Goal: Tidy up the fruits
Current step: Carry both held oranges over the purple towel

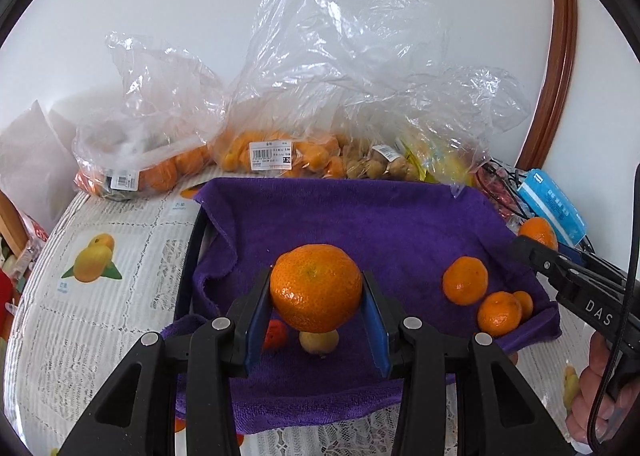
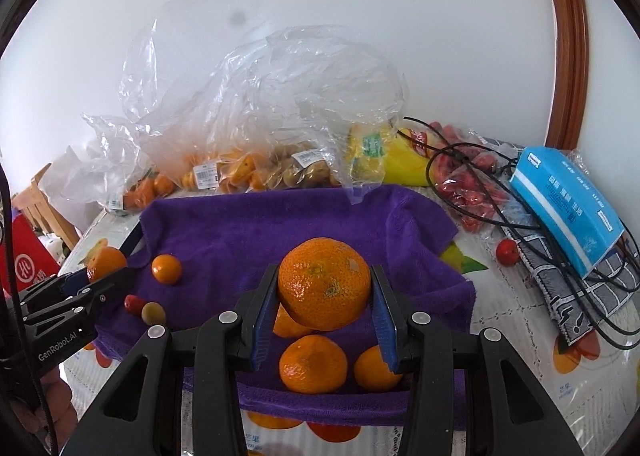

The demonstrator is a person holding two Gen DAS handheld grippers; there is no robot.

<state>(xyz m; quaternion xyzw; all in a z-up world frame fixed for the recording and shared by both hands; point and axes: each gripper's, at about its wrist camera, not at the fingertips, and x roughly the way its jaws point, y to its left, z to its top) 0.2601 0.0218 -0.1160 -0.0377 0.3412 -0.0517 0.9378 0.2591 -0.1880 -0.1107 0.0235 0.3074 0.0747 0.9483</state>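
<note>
The left tool (image 1: 316, 312) grips 1 mandarin (image 1: 316, 287) between its blue pads; the right tool (image 2: 325, 314) grips another mandarin (image 2: 324, 283), both above the purple towel (image 1: 360, 216).

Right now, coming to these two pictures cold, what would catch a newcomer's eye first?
Each gripper is shut on a big mandarin: the left gripper holds one mandarin, the right gripper another, both above the purple towel. Loose mandarins lie on the towel's right side in the left wrist view. Behind the towel, by the wall, stand crumpled clear plastic bags of fruit.
</note>
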